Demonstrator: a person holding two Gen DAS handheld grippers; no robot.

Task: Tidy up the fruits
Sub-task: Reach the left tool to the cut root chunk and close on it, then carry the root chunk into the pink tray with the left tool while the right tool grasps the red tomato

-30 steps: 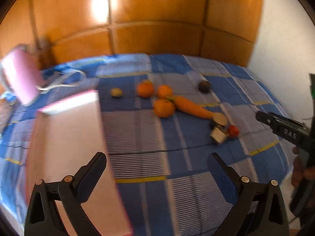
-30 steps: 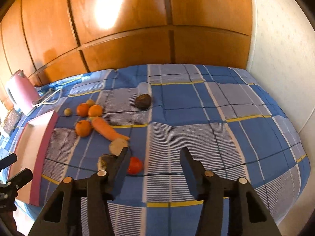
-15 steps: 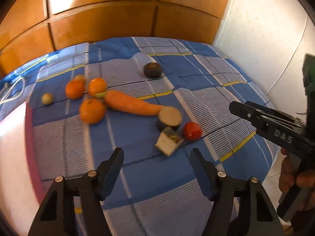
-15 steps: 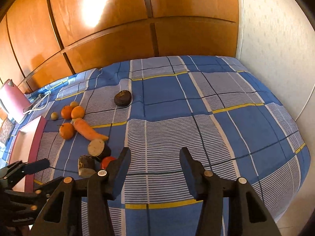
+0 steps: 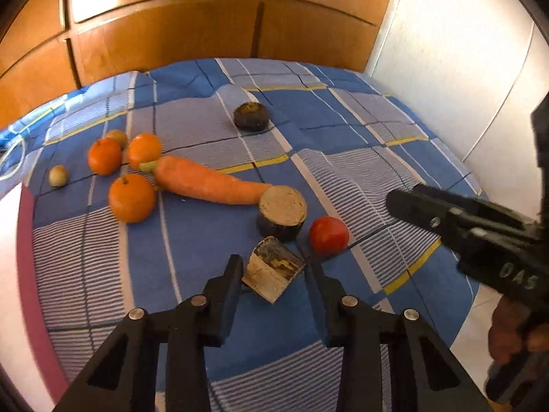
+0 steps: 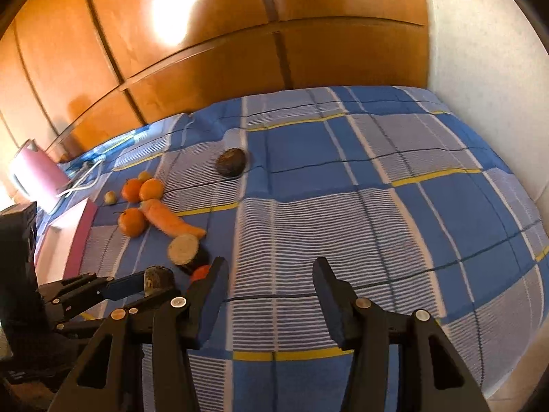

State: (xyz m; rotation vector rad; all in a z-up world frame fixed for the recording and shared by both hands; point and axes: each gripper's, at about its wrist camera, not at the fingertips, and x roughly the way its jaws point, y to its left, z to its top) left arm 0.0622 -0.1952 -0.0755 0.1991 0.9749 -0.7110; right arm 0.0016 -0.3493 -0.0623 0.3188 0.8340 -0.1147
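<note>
On the blue plaid cloth (image 5: 212,240) lie three oranges (image 5: 132,198), a carrot (image 5: 209,182), a red tomato (image 5: 328,234), a dark-skinned cut round piece (image 5: 282,211), a dark-skinned wedge (image 5: 273,272), a dark round fruit (image 5: 251,116) farther back and two small pale fruits (image 5: 57,175). My left gripper (image 5: 274,271) is open, its fingers on either side of the wedge; whether they touch it is unclear. My right gripper (image 6: 269,271) is open and empty above bare cloth, right of the tomato (image 6: 200,272).
A pink-rimmed tray (image 5: 13,257) lies at the left edge of the cloth. A pink kettle (image 6: 34,171) with a white cord stands at the far left. Wooden panels back the bed; a white wall runs along the right. The right gripper's body (image 5: 480,233) crosses the left view.
My left gripper has swung right from the tray and moved down to the wedge, its fingers now closer together around it. My right gripper has shifted slightly right and stayed open.
</note>
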